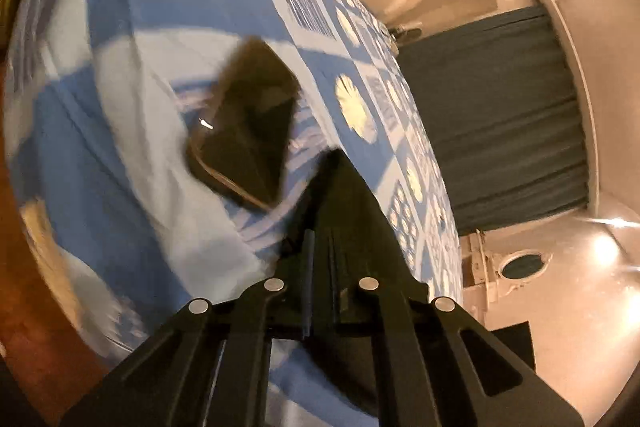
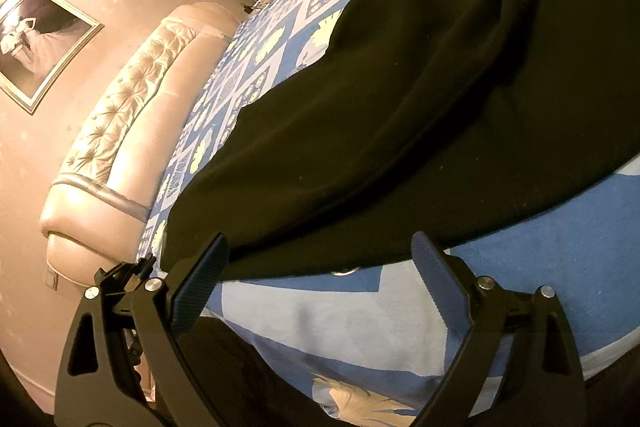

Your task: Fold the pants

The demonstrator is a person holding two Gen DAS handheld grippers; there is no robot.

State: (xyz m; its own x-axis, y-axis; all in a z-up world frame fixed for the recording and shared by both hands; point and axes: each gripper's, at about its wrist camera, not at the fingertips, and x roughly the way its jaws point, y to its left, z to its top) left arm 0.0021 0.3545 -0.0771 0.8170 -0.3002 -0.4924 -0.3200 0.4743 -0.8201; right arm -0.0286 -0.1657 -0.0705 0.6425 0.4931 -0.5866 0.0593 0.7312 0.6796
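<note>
Pants: black, matte, soft knit, spread flat on the bed, which has a blue-and-white patchwork cover with pale leaf prints. Long axis runs from the bed's near edge, just beyond the right tool, toward the far side; a ridge-like fold rises at the far end. Right tool: textured dark-blue pads wide apart, nothing between them, pants hem just past the tips. Left tool: black fingers pressed together, holding nothing visible. Left view is motion-blurred; a dark glossy flat object lies on the cover, identity unclear.
</note>
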